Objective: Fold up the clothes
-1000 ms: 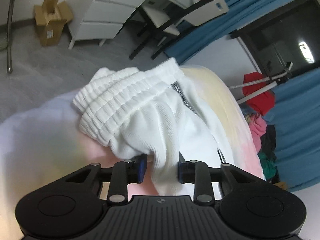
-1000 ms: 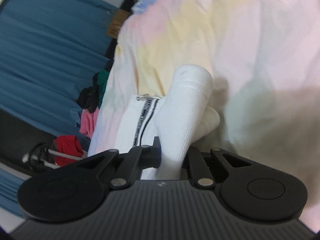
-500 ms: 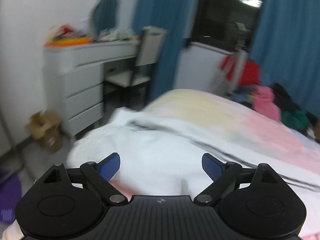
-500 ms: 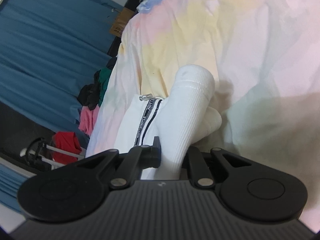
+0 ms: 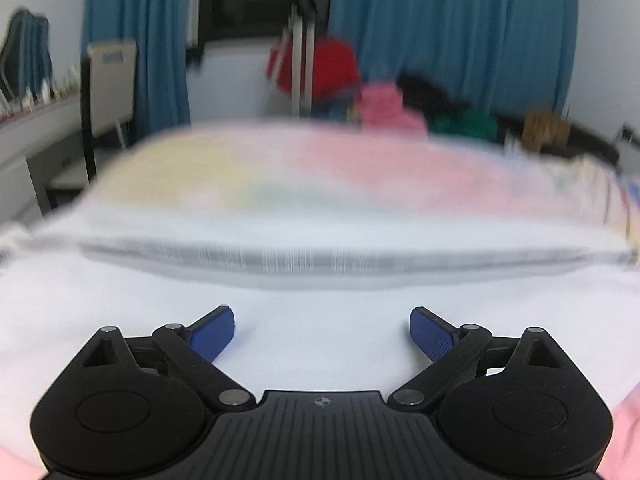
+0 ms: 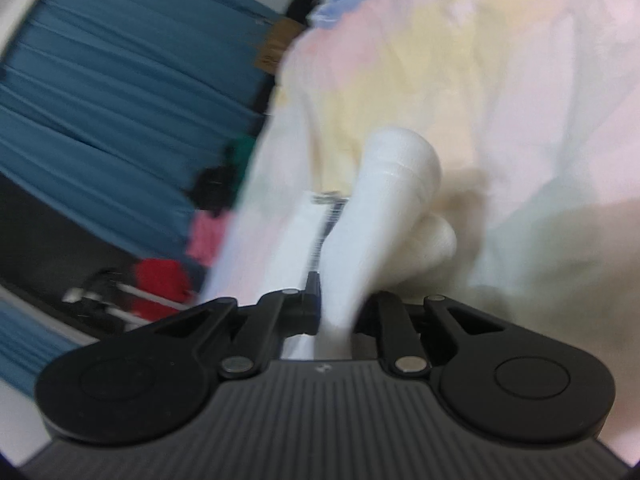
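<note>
The left gripper (image 5: 322,330) gapes, jaws still spreading, empty above the white ribbed garment (image 5: 320,308). The right gripper (image 6: 338,312) pinches its folded cuff (image 6: 396,184), jaws easing apart.

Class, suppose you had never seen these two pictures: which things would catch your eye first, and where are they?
The white garment stands out: a thick fold rises from the right hand-held gripper, whose jaws are opening. The left hand-held gripper hangs wide open over white cloth, nothing between its jaws. Behind lie the pastel bedspread and blue curtains.
</note>
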Motion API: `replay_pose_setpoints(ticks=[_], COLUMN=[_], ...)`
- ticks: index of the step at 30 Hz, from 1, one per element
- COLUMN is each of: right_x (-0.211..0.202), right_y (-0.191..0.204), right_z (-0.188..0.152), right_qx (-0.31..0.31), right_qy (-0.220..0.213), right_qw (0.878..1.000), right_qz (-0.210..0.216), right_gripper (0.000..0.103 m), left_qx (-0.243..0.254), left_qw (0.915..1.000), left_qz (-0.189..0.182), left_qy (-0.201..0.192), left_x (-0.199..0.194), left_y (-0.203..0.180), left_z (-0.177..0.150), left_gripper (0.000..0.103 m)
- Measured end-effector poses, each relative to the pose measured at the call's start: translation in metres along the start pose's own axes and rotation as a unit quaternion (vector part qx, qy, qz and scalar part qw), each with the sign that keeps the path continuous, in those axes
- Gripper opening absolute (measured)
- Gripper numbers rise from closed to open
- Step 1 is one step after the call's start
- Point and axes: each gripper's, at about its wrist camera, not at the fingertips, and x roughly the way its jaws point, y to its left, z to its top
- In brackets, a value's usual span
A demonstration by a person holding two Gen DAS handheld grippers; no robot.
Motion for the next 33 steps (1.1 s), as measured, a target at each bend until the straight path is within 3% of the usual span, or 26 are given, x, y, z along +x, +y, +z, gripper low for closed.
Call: replay_pose_setpoints(ticks=[2, 5, 6, 11, 18, 22, 23, 24, 26, 29, 33], right_x=[0.003, 0.012, 0.017, 0.047, 0.044, 0.051, 0.052, 0.051, 0.051, 0.048, 0.026], right_y=[0.000, 0.002, 0.003, 0.004, 0.023, 0.015, 0.015, 0.017, 0.031, 0.058, 0.089], right_z=[-0.001, -0.004, -0.005, -0.008, -0.010, -0.012, -0.013, -0.014, -0.021, -0.040, -0.061], right_qx=[0.014, 0.007, -0.008, -0.086, -0.092, -0.105, -0.115, -0.134, -0.201, -0.311, -0.398], right_qy=[0.003, 0.017, 0.030, 0.088, 0.033, 0.039, 0.038, 0.031, 0.014, -0.016, -0.075], right_qw=[1.000, 1.000, 1.000, 0.992, 0.994, 0.994, 0.993, 0.990, 0.977, 0.943, 0.906], right_qz=[0.017, 0.010, 0.005, -0.004, 0.049, 0.008, -0.008, -0.031, -0.075, -0.115, -0.124], right_gripper=[0.021, 0.046, 0.049, 0.049, 0.050, 0.049, 0.044, 0.028, 0.023, 0.017, 0.015], left_qx=[0.018, 0.010, 0.005, 0.007, 0.009, 0.012, 0.014, 0.015, 0.015, 0.015, 0.016], left_qw=[0.9997, 0.9998, 0.9998, 0.9998, 0.9997, 0.9996, 0.9995, 0.9995, 0.9994, 0.9994, 0.9991], left_qz=[0.006, 0.005, 0.002, 0.001, 0.003, 0.004, 0.005, 0.005, 0.003, 0.001, -0.006], left_qy=[0.014, 0.016, 0.017, 0.019, 0.024, 0.026, 0.027, 0.028, 0.030, 0.032, 0.039], left_x=[0.009, 0.009, 0.009, 0.013, 0.017, 0.020, 0.020, 0.019, 0.021, 0.022, 0.023], left_y=[-0.005, -0.005, -0.002, 0.003, 0.010, 0.009, 0.009, 0.008, 0.009, 0.011, 0.013], left_z=[-0.011, -0.009, -0.008, -0.003, -0.001, 0.000, 0.000, 0.000, 0.000, 0.002, 0.006], left_gripper=[0.096, 0.096, 0.096, 0.096, 0.097, 0.097, 0.097, 0.097, 0.097, 0.097, 0.097])
